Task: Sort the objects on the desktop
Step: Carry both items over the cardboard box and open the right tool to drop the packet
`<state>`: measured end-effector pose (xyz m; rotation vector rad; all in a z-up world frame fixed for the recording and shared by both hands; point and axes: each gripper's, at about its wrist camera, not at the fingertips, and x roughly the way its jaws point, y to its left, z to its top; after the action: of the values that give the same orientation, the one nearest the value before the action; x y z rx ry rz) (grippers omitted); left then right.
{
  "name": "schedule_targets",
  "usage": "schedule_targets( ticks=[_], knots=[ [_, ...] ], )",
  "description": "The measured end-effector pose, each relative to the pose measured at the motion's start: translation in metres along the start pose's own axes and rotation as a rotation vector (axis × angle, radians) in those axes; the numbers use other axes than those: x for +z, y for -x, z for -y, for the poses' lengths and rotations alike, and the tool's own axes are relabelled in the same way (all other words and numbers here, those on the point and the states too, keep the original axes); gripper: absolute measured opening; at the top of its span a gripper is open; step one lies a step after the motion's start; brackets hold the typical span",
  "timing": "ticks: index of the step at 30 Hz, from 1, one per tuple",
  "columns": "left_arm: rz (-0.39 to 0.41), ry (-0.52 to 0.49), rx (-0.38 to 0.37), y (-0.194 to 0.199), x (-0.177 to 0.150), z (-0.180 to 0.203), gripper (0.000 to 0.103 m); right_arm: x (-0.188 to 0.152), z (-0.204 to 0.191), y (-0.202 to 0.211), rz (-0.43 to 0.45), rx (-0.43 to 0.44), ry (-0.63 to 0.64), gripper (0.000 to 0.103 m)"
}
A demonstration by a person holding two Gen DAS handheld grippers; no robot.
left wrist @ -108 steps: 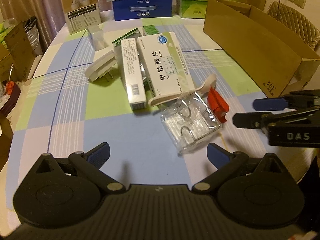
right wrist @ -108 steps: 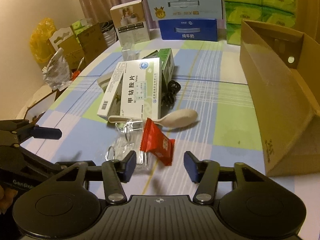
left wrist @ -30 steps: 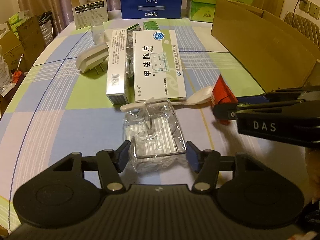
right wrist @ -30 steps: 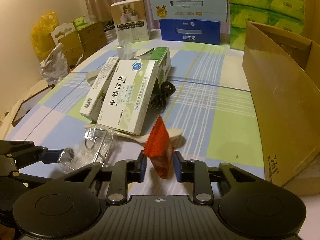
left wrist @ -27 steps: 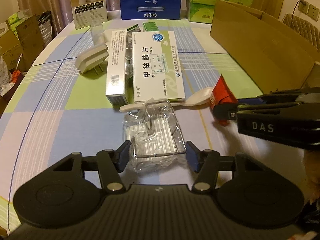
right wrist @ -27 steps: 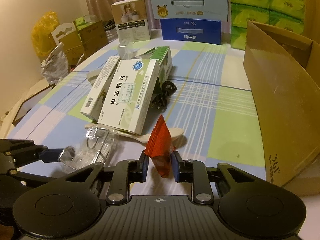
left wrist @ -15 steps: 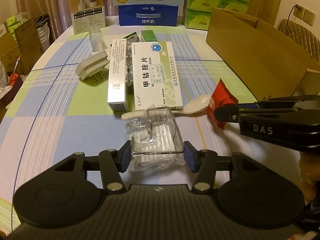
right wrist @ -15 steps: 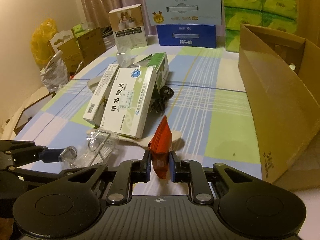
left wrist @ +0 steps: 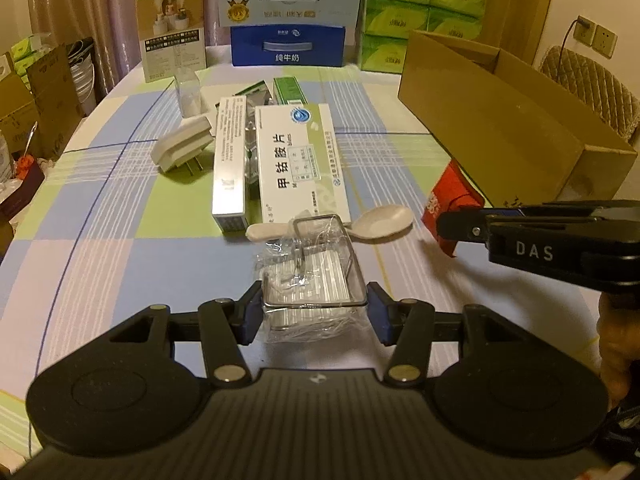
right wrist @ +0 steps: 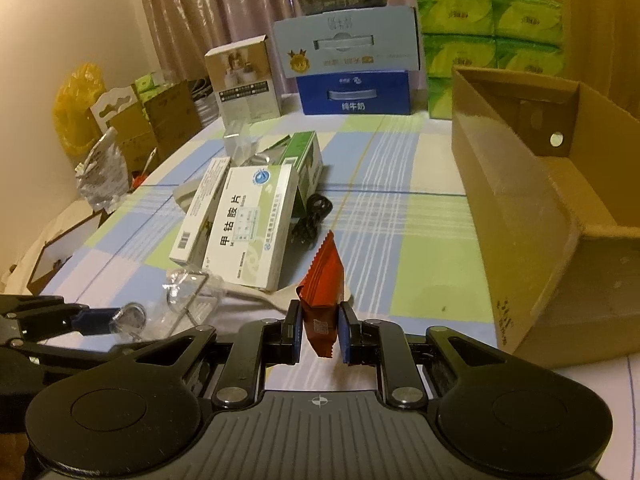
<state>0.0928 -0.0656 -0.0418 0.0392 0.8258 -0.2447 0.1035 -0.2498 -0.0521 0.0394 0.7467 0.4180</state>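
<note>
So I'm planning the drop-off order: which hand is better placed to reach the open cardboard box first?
Right, probably. The right gripper is shut on the red packet, and the cardboard box lies on its side. The left gripper, holding the wrapped clear tray, sits farther from it.

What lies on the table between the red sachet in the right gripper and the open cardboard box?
Nothing: in the right wrist view, only bare checked tablecloth lies between the red sachet and the cardboard box.

Glossy red foil sachet [right wrist: 322,280]; crinkly clear plastic wrap over a wire rack [left wrist: 314,280]; matt cardboard box [right wrist: 532,216]; checked cloth tablecloth [left wrist: 100,208].
</note>
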Motion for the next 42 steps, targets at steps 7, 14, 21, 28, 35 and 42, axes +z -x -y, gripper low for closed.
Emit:
schedule_targets(
  ticks=[7, 14, 21, 28, 35, 42],
  knots=[
    [0.040, -0.014, 0.003, 0.013, 0.011, 0.003, 0.048, 0.007, 0.001, 0.015, 0.032, -0.011, 0.009, 0.015],
    [0.070, -0.029, 0.000, 0.026, 0.017, 0.008, 0.048, 0.013, 0.002, 0.031, 0.064, -0.021, 0.011, 0.015],
    [0.080, -0.033, -0.001, 0.034, 0.021, 0.010, 0.048, 0.021, 0.000, 0.043, 0.094, -0.022, 0.010, 0.015],
    [0.115, -0.078, -0.025, 0.041, 0.042, 0.026, 0.048, 0.048, 0.014, 0.071, 0.185, -0.050, -0.011, 0.015],
    [0.176, -0.142, -0.111, 0.040, 0.081, 0.071, 0.048, 0.082, 0.064, 0.106, 0.245, -0.167, -0.043, 0.015],
    [0.208, -0.211, -0.234, 0.023, 0.113, 0.141, 0.048, 0.084, 0.130, 0.118, 0.210, -0.283, -0.075, 0.015]
  ],
)
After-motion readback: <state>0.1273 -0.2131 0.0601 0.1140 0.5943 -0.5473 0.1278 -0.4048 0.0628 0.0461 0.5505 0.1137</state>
